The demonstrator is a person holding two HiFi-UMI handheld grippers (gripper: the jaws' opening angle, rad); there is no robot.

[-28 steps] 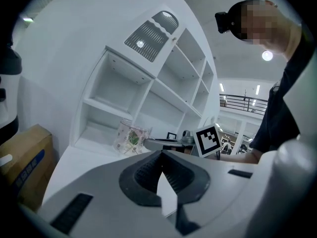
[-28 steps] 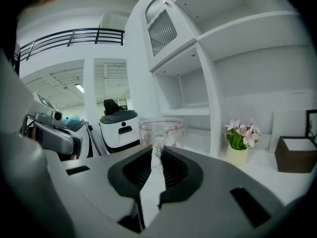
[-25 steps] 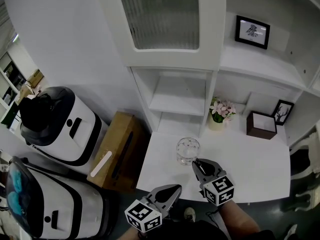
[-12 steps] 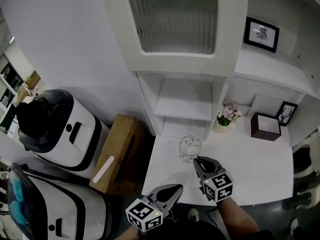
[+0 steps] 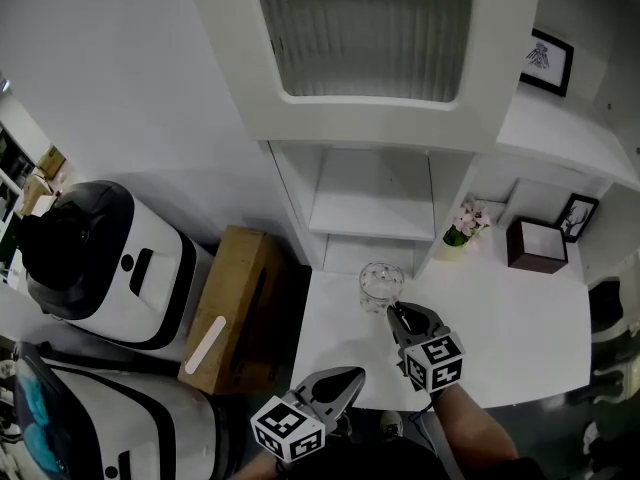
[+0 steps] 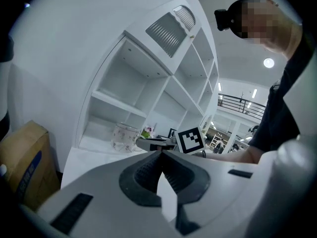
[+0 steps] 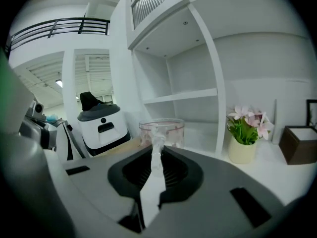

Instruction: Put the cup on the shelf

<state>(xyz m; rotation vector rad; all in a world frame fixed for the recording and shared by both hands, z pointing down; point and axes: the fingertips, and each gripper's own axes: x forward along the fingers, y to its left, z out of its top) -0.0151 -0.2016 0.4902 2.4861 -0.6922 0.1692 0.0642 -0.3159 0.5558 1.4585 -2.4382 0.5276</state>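
A clear glass cup (image 5: 380, 286) with a pink pattern is at the back of the white counter (image 5: 500, 338), in front of the open shelf (image 5: 370, 203). My right gripper (image 5: 399, 317) is right behind it, shut on the cup's clear handle (image 7: 157, 145); the cup (image 7: 161, 130) shows just past the jaws. Whether the cup rests on the counter or hangs just above it, I cannot tell. My left gripper (image 5: 350, 377) is shut and empty, low at the counter's front edge. From it the cup (image 6: 125, 137) is seen ahead.
A pot of pink flowers (image 5: 462, 228) stands right of the shelf's post, with a brown box (image 5: 537, 245) and a framed picture (image 5: 577, 216) beyond. A ribbed-glass cabinet door (image 5: 365, 28) hangs overhead. A cardboard box (image 5: 235, 303) and white machines (image 5: 95, 263) stand left of the counter.
The right gripper and the cup have edged a little toward the shelf. The head view has shifted and tilted. The left gripper has stayed in place.
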